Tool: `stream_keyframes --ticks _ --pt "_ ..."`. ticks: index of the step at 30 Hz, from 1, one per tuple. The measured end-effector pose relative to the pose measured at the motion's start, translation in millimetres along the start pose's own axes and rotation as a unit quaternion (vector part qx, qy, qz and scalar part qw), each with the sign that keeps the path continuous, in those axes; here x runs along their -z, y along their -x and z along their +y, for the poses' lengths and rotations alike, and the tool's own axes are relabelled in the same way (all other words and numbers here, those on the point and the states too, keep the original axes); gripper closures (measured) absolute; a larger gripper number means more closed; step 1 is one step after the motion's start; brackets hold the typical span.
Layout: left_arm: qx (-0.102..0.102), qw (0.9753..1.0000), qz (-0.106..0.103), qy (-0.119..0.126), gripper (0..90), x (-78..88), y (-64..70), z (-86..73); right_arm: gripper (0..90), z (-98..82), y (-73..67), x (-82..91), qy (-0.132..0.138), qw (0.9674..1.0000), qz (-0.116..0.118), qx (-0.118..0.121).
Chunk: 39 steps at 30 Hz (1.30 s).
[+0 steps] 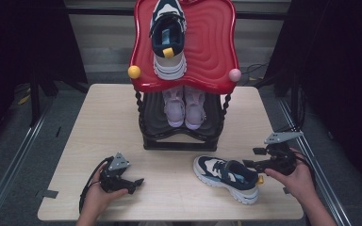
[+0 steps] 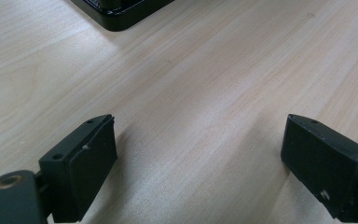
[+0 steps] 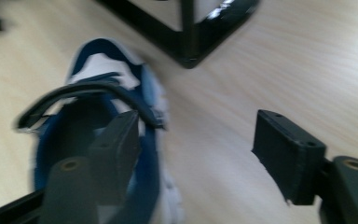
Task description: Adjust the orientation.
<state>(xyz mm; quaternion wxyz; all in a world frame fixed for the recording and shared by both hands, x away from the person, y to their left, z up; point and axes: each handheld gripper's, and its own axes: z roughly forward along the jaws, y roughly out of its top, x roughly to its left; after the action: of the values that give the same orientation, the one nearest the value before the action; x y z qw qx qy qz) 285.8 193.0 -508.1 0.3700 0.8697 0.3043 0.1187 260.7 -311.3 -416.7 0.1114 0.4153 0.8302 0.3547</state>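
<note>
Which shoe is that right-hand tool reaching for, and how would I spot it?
Start at the red-topped shoe rack mid-table. On the tabletop in front of it, toward the right gripper, lies a navy-and-white sneaker. Its twin sits on the rack's top and a pink pair below; this one alone lies on the table.

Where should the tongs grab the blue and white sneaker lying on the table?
Probably at the heel collar of the blue and white sneaker, coming from the right tongs' side. The shoe stands on its sole with the heel toward them, and the open rim there is thin enough to pinch, one jaw inside, one outside.
</note>
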Motion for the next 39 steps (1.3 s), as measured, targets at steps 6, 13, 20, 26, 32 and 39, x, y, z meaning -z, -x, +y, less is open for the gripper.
stream_keyframes --ticks 6,13,20,26,32,39 --pt "0.0 1.0 0.0 0.0 9.8 0.0 0.0 0.0 46.7 -2.8 -14.2 -12.4 -0.028 0.9992 0.013 0.025" --pt "0.0 1.0 0.0 0.0 9.8 0.0 0.0 0.0 75.3 -4.6 -18.9 -20.5 -0.039 0.998 0.028 0.041" --pt "0.0 1.0 0.0 0.0 9.8 0.0 -0.1 0.0 79.5 -8.9 -20.3 -12.3 -0.03 0.9987 0.005 0.041" --pt "0.0 1.0 0.0 0.0 9.8 -0.2 -0.3 0.3 80.3 -15.5 -6.9 11.7 0.002 0.9996 -0.025 0.01" --pt "0.0 1.0 0.0 0.0 9.8 -0.4 -0.4 0.5 80.3 -19.5 4.2 24.2 0.0 0.9988 -0.048 0.0" --pt "0.0 1.0 -0.001 -0.002 9.7 -0.3 -0.5 0.6 80.3 -21.5 19.0 24.6 0.004 0.9967 -0.074 -0.033"
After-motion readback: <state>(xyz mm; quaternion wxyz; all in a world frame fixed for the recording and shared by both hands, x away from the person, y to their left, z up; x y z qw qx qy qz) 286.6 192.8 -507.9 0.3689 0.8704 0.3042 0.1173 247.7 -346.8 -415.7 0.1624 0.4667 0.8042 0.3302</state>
